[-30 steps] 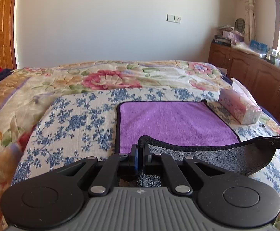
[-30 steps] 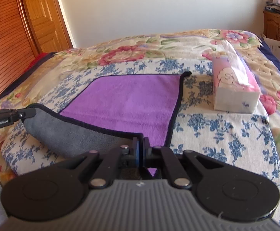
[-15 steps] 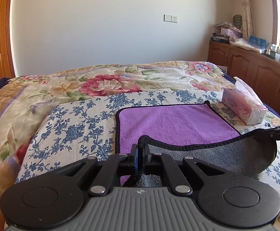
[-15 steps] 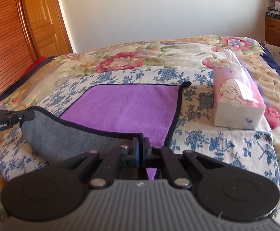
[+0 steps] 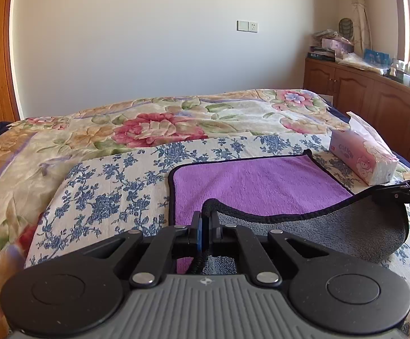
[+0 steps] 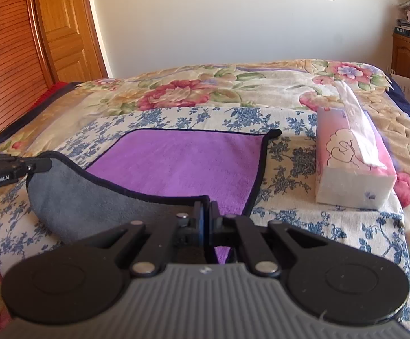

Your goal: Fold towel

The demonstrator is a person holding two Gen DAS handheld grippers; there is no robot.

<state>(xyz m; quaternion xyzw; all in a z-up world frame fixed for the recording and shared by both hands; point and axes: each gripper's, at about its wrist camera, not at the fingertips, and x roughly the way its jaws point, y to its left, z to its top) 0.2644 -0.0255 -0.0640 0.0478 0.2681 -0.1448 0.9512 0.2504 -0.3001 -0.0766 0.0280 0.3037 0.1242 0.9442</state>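
A purple towel (image 5: 255, 186) with a black hem and grey underside lies on the blue-flowered cloth on the bed; it also shows in the right wrist view (image 6: 182, 163). My left gripper (image 5: 205, 217) is shut on its near left corner. My right gripper (image 6: 205, 209) is shut on its near right corner. Both corners are lifted, so the near edge hangs between them and shows its grey side (image 5: 346, 231). The right gripper's tip shows at the right edge of the left wrist view (image 5: 402, 192), the left gripper's tip at the left edge of the right wrist view (image 6: 15, 166).
A pink tissue pack (image 6: 348, 155) lies just right of the towel, also in the left wrist view (image 5: 363, 158). The flowered bedspread (image 5: 159, 127) stretches beyond. Wooden cabinets (image 5: 374, 99) stand at the right, a wooden door (image 6: 61, 28) at the left.
Both grippers have risen and moved forward with the towel's near corners. The grey underside hangs higher and the view of the far wall has grown.
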